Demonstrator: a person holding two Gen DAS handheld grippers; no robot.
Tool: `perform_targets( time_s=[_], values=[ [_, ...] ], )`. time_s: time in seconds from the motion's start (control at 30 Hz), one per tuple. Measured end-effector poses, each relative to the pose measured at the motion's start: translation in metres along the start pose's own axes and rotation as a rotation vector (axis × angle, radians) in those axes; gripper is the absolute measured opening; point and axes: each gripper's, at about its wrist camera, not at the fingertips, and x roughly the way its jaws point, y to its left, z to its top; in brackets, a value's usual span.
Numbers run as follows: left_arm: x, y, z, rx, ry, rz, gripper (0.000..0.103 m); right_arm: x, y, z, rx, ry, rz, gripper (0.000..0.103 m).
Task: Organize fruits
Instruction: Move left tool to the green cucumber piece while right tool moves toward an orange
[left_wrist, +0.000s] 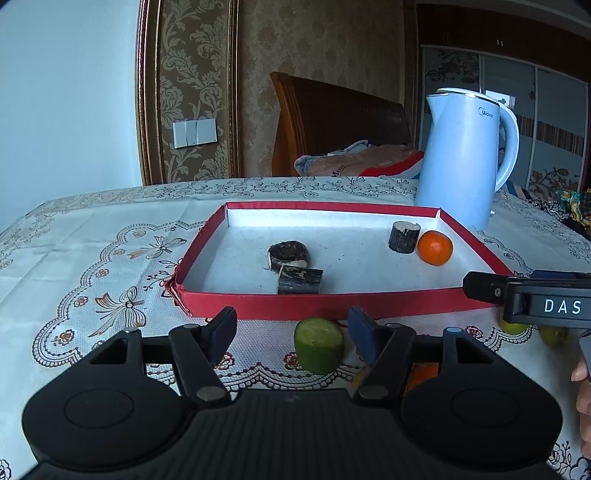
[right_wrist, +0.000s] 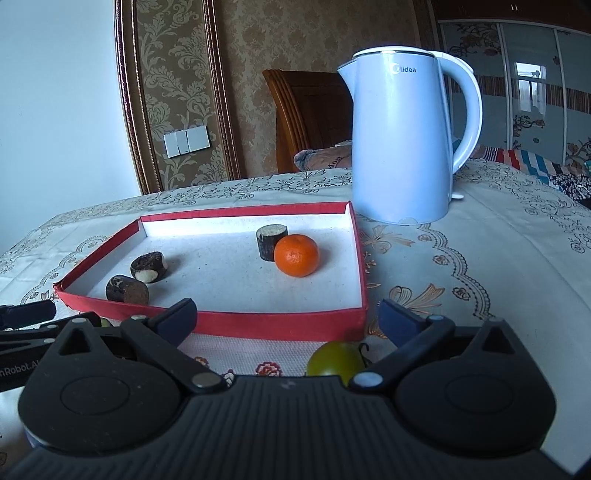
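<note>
Tangerine (right_wrist: 296, 254) sits in the red tray (right_wrist: 280, 325) beside a dark cane stub (right_wrist: 271, 242); two more stubs lie at the tray's left. Left hand-held gripper (left_wrist: 291, 332) is spread around a green cut fruit (left_wrist: 318, 345) on the tabletop (left_wrist: 92, 258), pads clear of it. Right hand-held gripper (right_wrist: 286, 319) is spread wide over a green round fruit (right_wrist: 334, 362).
</note>
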Motion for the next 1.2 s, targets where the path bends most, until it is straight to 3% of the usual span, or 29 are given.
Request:
perform_targets(
  time_s=[0.33, 0.43, 0.63, 1.2],
  values=[
    [0.016, -0.001, -0.003, -0.001, 0.086, -0.017, 0.066, 0.001, 0.002, -0.001, -0.007, 0.012, 0.000, 0.103],
    [0.021, 0.003, -0.003, -0.015, 0.111, 0.011, 0.074, 0.001, 0.002, -0.001, -0.007, 0.010, 0.000, 0.103],
    [0.019, 0.008, -0.004, 0.013, 0.087, 0.143, 0.074, 0.001, 0.003, -0.001, -0.008, 0.011, 0.004, 0.103],
    [0.030, 0.013, -0.004, -0.020, 0.159, 0.119, 0.075, -0.009, 0.012, -0.006, -0.058, 0.022, 0.063, 0.103]
  ],
)
